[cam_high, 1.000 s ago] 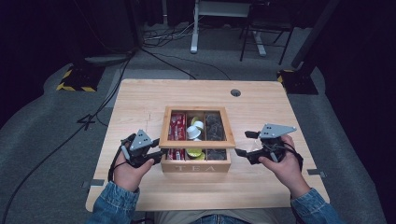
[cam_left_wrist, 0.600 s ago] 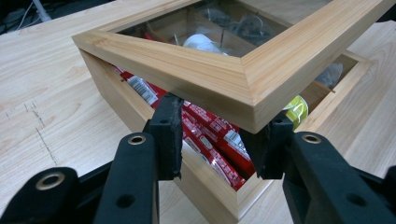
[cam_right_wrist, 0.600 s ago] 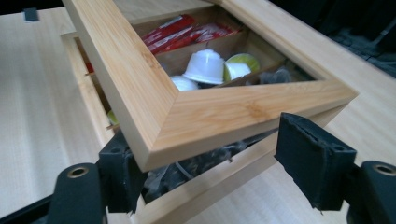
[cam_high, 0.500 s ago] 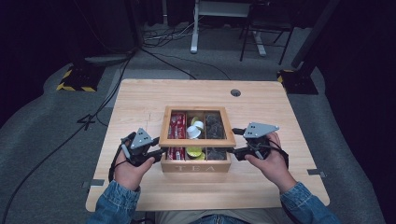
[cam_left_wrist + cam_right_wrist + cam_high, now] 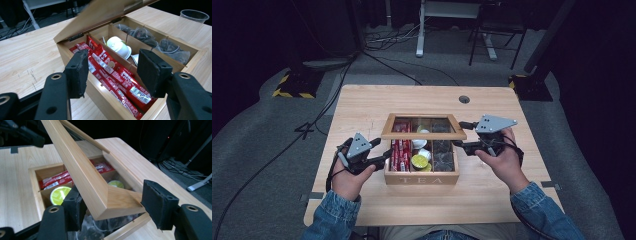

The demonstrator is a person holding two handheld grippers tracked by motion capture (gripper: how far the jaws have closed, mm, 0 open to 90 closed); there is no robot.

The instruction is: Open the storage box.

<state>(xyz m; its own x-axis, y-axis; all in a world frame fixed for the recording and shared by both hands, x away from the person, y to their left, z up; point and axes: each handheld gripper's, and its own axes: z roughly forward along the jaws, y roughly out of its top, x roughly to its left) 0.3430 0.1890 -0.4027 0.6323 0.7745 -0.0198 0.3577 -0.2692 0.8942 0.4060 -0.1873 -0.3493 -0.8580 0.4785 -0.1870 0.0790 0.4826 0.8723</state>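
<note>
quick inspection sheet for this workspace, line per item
surface: light wooden table, round grommet hole near the far edge
job's things: wooden tea box, lid partly raised; red sachets, pods and dark tea bags inside
clutter: clear plastic cup
grippers: left gripper beside the box, jaws just opening, nothing between; right gripper jaws closing around the lid's corner, contact unclear
cables: black cables on the floor
surroundings: grey carpet, desk legs, dark room

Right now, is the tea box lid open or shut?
Partly open: the lid is raised at a slant off the tea box, its corner between the right gripper jaws, red sachets exposed.
</note>
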